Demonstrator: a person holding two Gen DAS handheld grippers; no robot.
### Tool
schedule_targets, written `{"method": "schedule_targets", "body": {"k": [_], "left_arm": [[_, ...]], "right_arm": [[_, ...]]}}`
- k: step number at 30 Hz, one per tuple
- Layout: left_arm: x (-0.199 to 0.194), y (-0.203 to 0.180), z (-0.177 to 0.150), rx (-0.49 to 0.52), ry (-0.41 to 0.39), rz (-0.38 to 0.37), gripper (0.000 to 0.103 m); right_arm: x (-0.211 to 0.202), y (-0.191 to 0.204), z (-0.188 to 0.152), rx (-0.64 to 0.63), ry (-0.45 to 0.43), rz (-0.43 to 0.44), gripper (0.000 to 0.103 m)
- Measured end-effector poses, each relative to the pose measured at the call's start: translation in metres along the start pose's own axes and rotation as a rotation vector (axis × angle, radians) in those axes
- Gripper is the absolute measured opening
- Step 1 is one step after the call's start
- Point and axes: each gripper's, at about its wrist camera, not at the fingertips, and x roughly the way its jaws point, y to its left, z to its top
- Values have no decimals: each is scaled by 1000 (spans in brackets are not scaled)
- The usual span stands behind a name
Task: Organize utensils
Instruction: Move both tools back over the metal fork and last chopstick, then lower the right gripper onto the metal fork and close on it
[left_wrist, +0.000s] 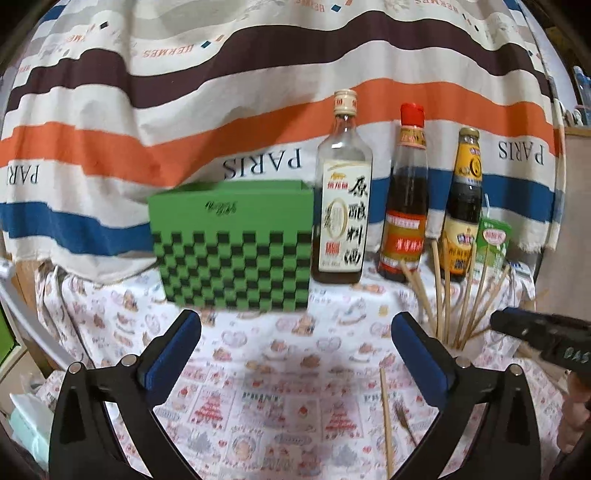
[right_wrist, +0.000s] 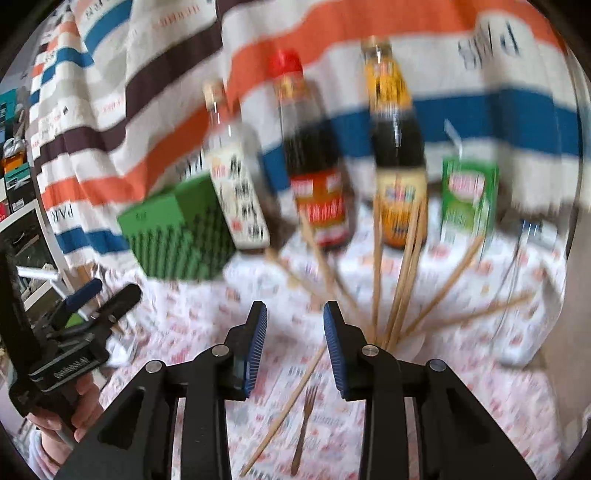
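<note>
Several wooden chopsticks (left_wrist: 448, 295) stand fanned out in a holder hidden behind my left gripper's right finger; they also show in the right wrist view (right_wrist: 402, 273). One loose chopstick (left_wrist: 386, 421) and a small fork (left_wrist: 404, 424) lie on the patterned tablecloth; in the right wrist view the chopstick (right_wrist: 284, 410) and the fork (right_wrist: 304, 424) lie just under my right gripper. My left gripper (left_wrist: 295, 332) is open and empty above the cloth. My right gripper (right_wrist: 295, 314) is open and empty. The right wrist view is blurred.
A green checkered box (left_wrist: 236, 243) stands at the back left. Three sauce bottles (left_wrist: 341, 206) (left_wrist: 404, 206) (left_wrist: 463, 210) and a green drink carton (left_wrist: 493, 240) line the back. A striped cloth (left_wrist: 184, 110) hangs behind. The table drops off at left.
</note>
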Motion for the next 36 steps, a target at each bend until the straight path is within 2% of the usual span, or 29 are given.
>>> {"method": "schedule_targets", "body": {"k": [4,5,7,9,13,17,21,26,32,36], "left_arm": [[2,7,-19,-25,22,-18,102],[7,8,-23,-20,54,-31,102],[13,9,-30,-6,94,-44,102],[18,11,-38,5,104,-26,102],[32,17,-51,43,99,38,102],[56,31,-63,-35,183,14,102],[68,34,-74,-38,203,16,102],[81,38,-84,-94,266,-64,102],[89,35,-92,-76,290,-40,102],[96,35,-98,-73,321,-23,102]], "right_arm": [[19,-4,-24,45,56,72,34],[25,-5,-28,52,69,66,34],[40,-3,-36,11,108,-2,34],[47,-6,-45,14,117,-27,34],[65,-24,-62,100,203,44,34],[77,-30,-71,100,214,-4,34],[89,-35,-79,108,238,-2,34],[102,-34,-85,73,262,-53,34],[113,-35,-90,56,302,-85,35],[115,-36,-91,92,316,-35,36]]}}
